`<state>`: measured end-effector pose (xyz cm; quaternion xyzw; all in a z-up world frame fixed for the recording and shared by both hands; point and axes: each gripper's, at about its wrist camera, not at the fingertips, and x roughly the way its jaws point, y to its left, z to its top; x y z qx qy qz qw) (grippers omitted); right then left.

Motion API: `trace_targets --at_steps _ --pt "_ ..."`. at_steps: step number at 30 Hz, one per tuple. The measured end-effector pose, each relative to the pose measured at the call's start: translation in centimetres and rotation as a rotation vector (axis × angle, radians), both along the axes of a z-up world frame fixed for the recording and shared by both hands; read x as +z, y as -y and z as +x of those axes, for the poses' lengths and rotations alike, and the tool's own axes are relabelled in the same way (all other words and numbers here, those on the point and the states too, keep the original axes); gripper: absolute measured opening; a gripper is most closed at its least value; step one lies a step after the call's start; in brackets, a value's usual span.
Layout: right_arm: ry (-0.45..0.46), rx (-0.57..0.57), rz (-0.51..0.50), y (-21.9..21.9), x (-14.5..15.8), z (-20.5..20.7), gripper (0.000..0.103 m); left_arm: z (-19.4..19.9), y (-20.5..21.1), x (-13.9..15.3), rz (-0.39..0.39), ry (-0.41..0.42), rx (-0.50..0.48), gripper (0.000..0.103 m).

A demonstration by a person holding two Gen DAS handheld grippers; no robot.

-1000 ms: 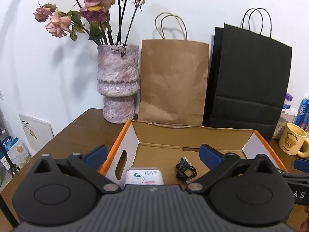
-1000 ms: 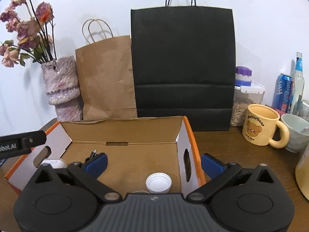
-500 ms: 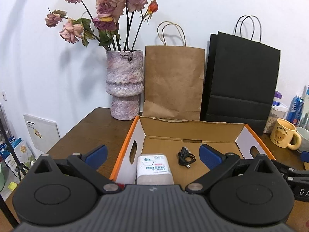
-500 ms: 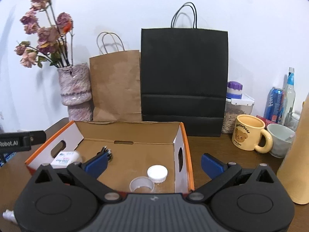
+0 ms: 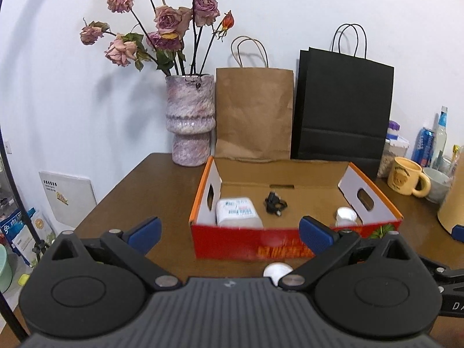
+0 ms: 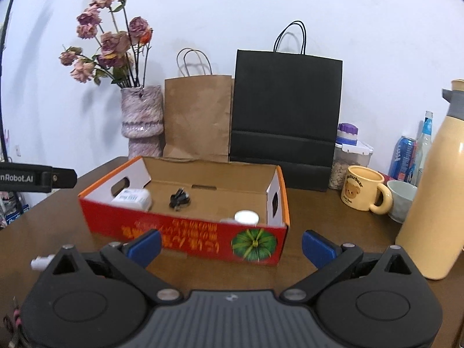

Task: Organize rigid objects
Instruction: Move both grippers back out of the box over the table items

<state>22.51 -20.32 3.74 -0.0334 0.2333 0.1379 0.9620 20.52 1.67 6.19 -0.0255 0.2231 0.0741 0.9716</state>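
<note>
The red cardboard box sits open in the middle of both views on the brown table, and inside it a white packet lies at the left end, a small black cable near the centre and a white cap toward the right end. The left gripper and the right gripper fill the bottom of their frames, each with its blue-tipped fingers spread wide and holding nothing, short of the box's near wall. Behind the box, across the upper half of the frame, stand a vase of dried roses, a brown paper bag and a black paper bag, with a yellow mug and a cream flask at the right edge.
</note>
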Motion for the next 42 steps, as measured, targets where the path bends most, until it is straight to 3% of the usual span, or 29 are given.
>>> trace_targets --at_steps 9,21,30,42 --pt "-0.032 -0.022 -0.013 1.1 -1.5 -4.4 0.103 -3.9 0.4 -1.5 0.027 -0.051 -0.032 0.103" --pt "-0.093 -0.016 -0.040 1.5 -4.8 -8.1 0.103 -6.4 0.9 -5.8 0.047 -0.203 -0.102 0.103" --pt "-0.128 -0.037 -0.040 1.8 -6.3 -8.5 0.103 -6.3 0.9 -8.6 0.020 -0.319 -0.152 0.103" --pt "-0.149 -0.061 -0.026 2.1 -7.2 -8.0 0.103 -5.3 -0.1 -10.0 0.003 -0.367 -0.163 0.103"
